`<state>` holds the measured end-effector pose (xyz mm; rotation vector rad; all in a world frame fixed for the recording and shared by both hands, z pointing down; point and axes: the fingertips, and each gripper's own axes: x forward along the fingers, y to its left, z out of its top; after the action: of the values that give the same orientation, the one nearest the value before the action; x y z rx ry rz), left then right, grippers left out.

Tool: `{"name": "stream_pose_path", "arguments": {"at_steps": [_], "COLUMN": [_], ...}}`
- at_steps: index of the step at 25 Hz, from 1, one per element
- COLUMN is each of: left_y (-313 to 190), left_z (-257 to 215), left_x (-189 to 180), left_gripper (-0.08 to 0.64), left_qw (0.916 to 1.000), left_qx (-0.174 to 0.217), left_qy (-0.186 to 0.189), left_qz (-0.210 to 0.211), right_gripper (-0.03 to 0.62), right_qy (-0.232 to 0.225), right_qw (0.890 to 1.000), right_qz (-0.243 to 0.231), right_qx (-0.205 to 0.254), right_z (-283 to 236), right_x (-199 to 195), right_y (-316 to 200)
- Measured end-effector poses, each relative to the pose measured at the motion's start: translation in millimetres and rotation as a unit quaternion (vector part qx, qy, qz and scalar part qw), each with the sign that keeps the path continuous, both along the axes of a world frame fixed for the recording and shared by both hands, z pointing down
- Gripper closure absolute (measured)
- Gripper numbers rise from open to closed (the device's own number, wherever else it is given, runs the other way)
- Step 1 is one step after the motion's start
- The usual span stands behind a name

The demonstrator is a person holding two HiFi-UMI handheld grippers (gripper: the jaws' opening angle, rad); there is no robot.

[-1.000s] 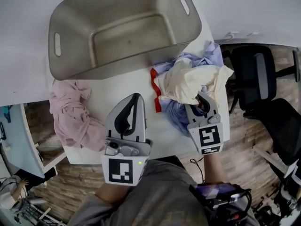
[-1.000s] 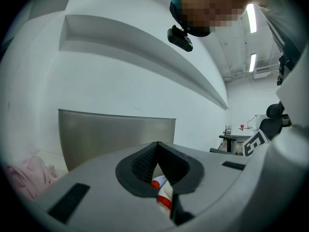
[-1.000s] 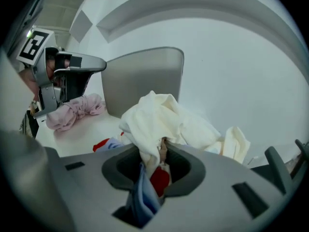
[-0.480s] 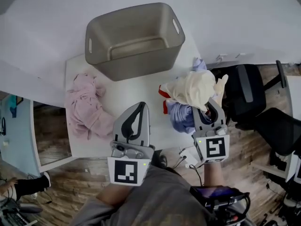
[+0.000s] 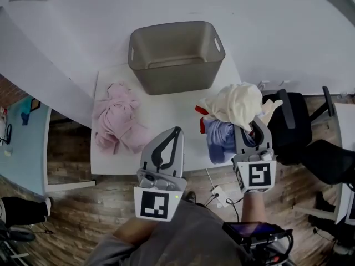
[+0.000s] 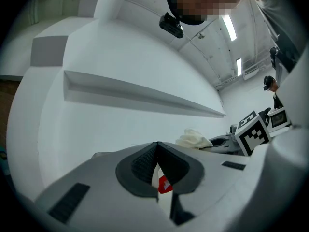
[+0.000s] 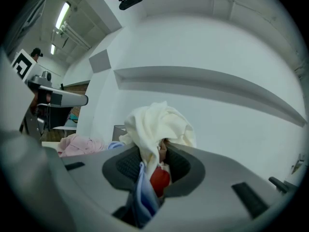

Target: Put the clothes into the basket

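The grey plastic basket (image 5: 175,54) stands empty at the far side of the white table (image 5: 166,112). My right gripper (image 5: 253,123) is shut on a cream garment (image 5: 236,103), which bunches above its jaws (image 7: 157,124). Blue cloth (image 5: 221,139) and a bit of red cloth (image 5: 201,113) hang with it; in the right gripper view both sit between the pads, the blue cloth (image 7: 143,190) beside the red cloth (image 7: 159,180). A pink garment (image 5: 116,119) lies crumpled on the table's left. My left gripper (image 5: 177,131) hovers over the near table edge, shut and empty (image 6: 157,147).
A black office chair (image 5: 294,127) stands right of the table, close to my right gripper. A white wall runs behind the basket. Wooden floor lies below, with a white plug and cable (image 5: 217,193) near the table's front edge and a pale blue surface (image 5: 22,148) at far left.
The view has pulled back and up, so table and basket look smaller. My right gripper has risen with the cream, blue and red bundle. The left gripper has risen too, still shut.
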<state>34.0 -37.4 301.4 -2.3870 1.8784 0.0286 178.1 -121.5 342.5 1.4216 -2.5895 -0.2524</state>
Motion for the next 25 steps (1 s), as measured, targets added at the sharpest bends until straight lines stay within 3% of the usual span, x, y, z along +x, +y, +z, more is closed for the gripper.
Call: {"name": "stream_pose_path", "arguments": {"at_steps": [9, 19, 23, 25], "left_y": [-54, -126, -145, -153], "left_z": [-15, -51, -32, -19], "left_x": [-50, -136, -171, -184], "left_gripper": [0.552, 0.552, 0.552, 0.552], "left_qw": [0.9997, 0.9984, 0.9979, 0.9975], "left_qx": [0.022, 0.041, 0.014, -0.001], "left_qy": [0.007, 0.024, 0.037, 0.041], "left_qz": [-0.009, -0.030, -0.052, -0.058], "right_gripper": [0.485, 0.482, 0.463, 0.407], "right_qy": [-0.004, -0.019, 0.031, 0.071], "right_qw": [0.999, 0.993, 0.997, 0.995], "right_qz": [0.001, -0.049, -0.061, -0.071], "right_qx": [0.034, 0.109, 0.044, 0.000], "right_z": [-42, -135, -102, -67], "right_x": [-50, -165, -207, -225], "right_y": [-56, -149, -187, -204]}}
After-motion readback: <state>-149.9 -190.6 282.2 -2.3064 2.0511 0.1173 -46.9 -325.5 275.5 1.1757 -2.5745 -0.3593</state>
